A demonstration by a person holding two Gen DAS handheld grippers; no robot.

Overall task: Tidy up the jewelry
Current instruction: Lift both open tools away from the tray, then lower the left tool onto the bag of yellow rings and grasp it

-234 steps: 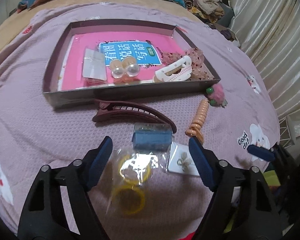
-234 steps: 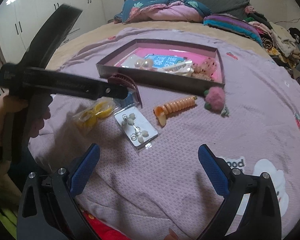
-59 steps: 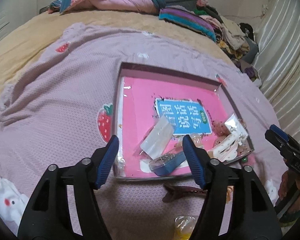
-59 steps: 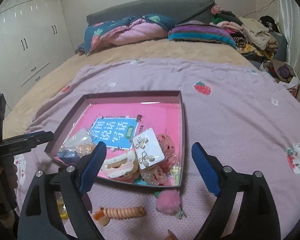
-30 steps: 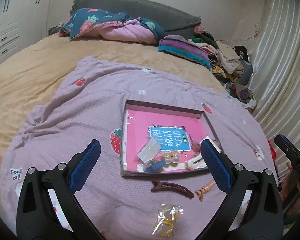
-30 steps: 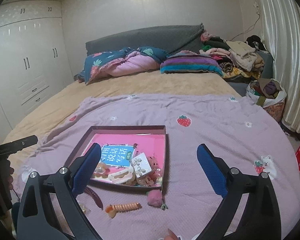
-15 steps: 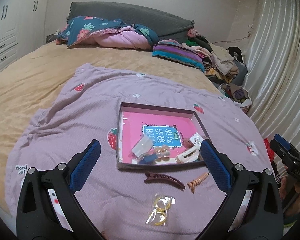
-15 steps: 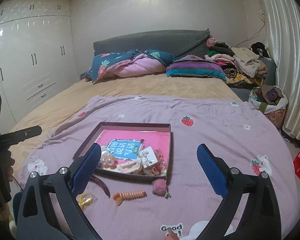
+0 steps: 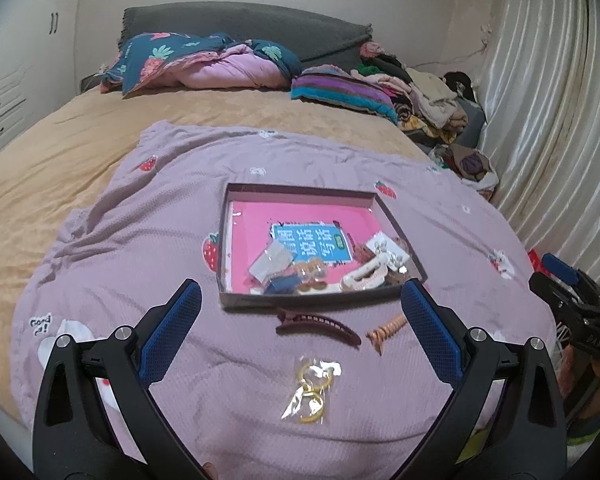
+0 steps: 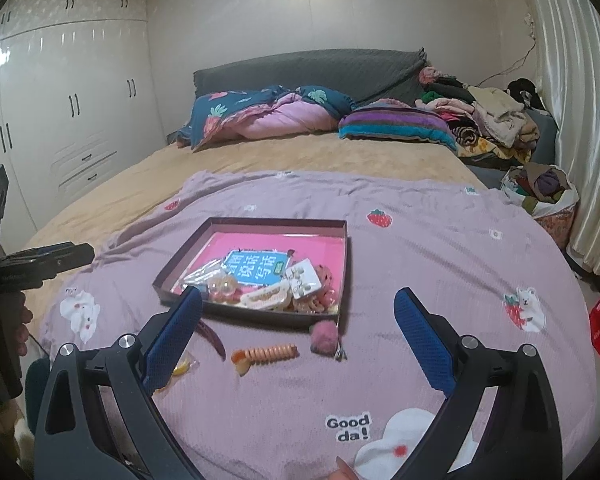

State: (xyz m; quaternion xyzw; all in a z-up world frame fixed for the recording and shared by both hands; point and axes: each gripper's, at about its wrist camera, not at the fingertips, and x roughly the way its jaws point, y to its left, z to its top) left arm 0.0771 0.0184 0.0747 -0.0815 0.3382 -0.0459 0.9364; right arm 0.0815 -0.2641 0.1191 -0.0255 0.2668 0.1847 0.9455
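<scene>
Left wrist view: left gripper [image 9: 300, 328] is hovering with jaws spread wide, gripping nothing, above a lilac blanket [image 9: 140, 240]. Shallow box [image 9: 304, 192] with pink lining is sitting at 12 o'clock, holding a white claw clip [image 9: 366, 276] and earring card [image 9: 388, 250]. Maroon hair clip [image 9: 320, 324], orange spiral hair tie [image 9: 386, 330] and bagged yellow rings [image 9: 312, 388] are lying outside, nearer the camera. Right wrist view: right gripper [image 10: 298, 330] is likewise gaping, empty; pink pompom [image 10: 324, 336] is lying just beside the box's near corner.
</scene>
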